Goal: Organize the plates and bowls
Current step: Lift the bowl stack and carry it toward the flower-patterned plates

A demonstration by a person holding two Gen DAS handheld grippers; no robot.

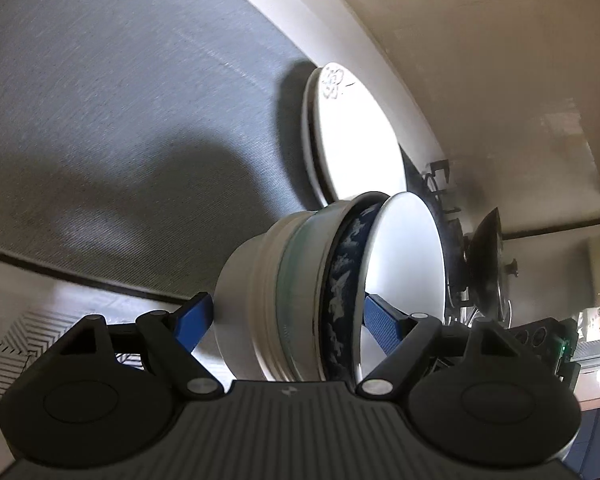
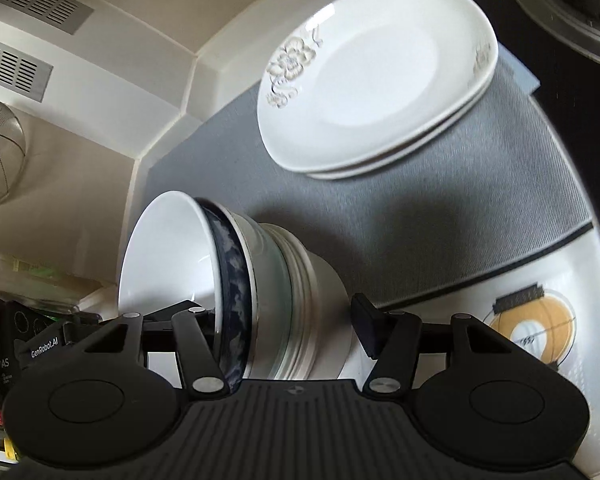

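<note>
A: Left wrist view. State of the left tongs?

B: Clenched on the bowl stack. One blue pad bears on the foot of the outermost bowl, the other sits inside the white bowl. The stack is nested and tipped on its side, held above the grey mat on the desk.

A: Handling properties?

B: Judged ceramic: stiff, glazed, slippery, breakable, and heavy as a nested set. The patterned blue bowl and the others can slide apart. Grip across the whole stack, foot to inner wall, as here.

A: Surroundings?

B: Plates lie just beyond the stack on the mat. A pan stands further off by the wall. The right tongs' body shows at the frame edge, close by.

A: Right wrist view. Right tongs?

B: Grasping the same stack. One finger disappears inside the white bowl; whether it touches the bowl wall is hidden. The other pad stands against the foot; contact looks likely, but I cannot confirm it.

A: Obstacles?

B: Two stacked plates, flower-printed, sit well clear on the mat. A burner lies past them, a wire strainer hangs at the wall. Judged risk: bowls slipping out sideways, or the rim striking the plates when lowered
</note>
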